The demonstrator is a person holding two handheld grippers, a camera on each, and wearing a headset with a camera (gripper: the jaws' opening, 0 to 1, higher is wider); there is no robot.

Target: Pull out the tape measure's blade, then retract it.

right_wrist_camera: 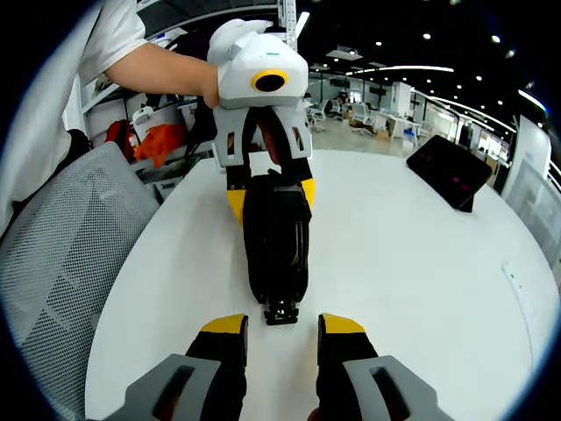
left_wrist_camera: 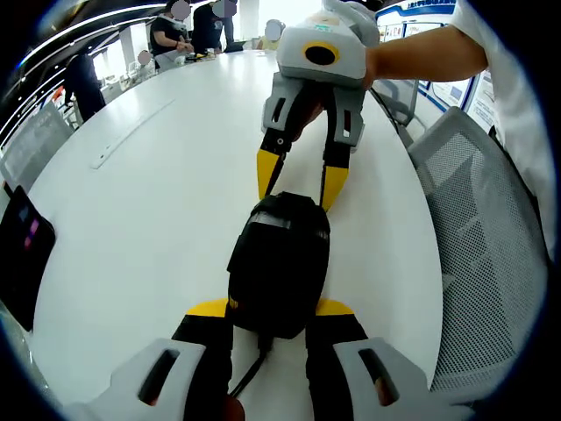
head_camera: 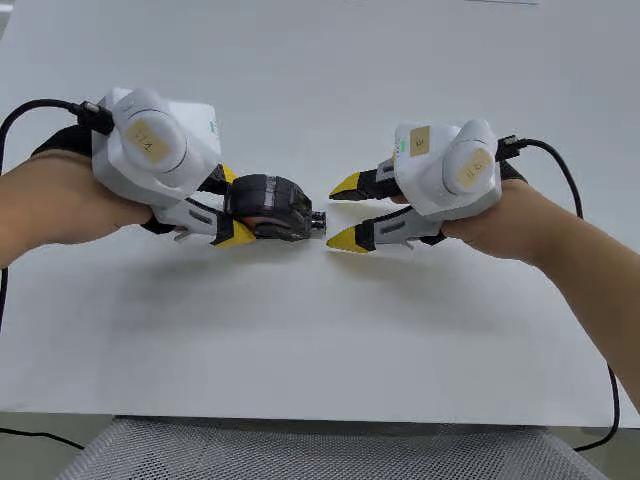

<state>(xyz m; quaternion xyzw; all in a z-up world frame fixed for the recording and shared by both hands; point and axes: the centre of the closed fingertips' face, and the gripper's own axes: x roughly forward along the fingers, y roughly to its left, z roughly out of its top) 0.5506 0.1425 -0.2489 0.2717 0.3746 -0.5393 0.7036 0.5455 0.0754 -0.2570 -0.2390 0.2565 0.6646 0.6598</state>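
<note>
While your left gripper [head_camera: 232,205] clamps the tape measure [head_camera: 268,208] over the white table [head_camera: 300,340], its long axis points hook [head_camera: 318,222] first at your right gripper [head_camera: 342,213], jaws apart, empty, just short of it.

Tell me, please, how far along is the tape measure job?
Done: the left tongs are shut on the tape measure. In hand: the right tongs, open, sit at the end hook, not gripping it. Left: pulling the blade out (the hook sits tight against the tape measure), then retracting it.
</note>
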